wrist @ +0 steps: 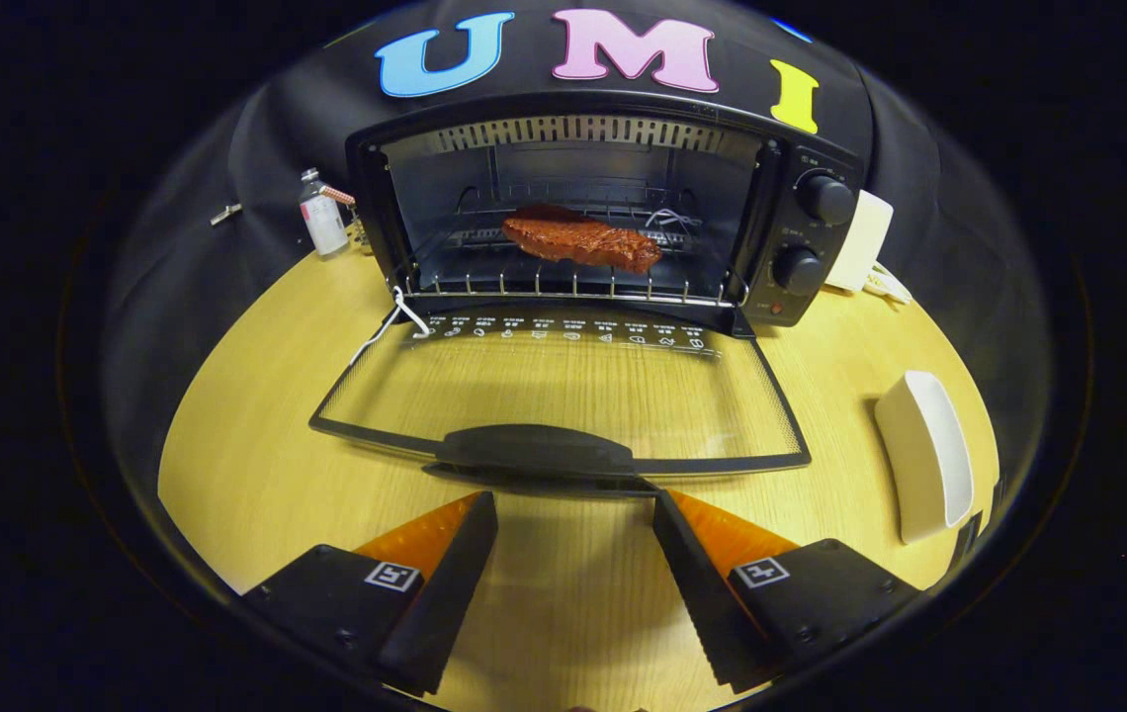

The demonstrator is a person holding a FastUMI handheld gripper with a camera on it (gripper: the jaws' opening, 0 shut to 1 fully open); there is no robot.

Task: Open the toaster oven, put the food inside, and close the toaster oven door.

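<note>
A black toaster oven (801,227) stands at the back of the wooden table with its glass door (563,396) folded down flat toward me. A brown piece of meat (581,240) lies on the wire rack (563,289) inside the oven. The door's dark handle (534,450) sits at the door's near edge, just ahead of my fingertips. My gripper (573,504) is open, its two fingers spread wide a little short of the handle, with only bare table between them.
A white oblong dish (924,455) lies on the table to the right of the door. A small bottle (323,216) stands left of the oven. A white box (862,242) with a cord sits to the oven's right. A white string (393,316) hangs at the door's left hinge.
</note>
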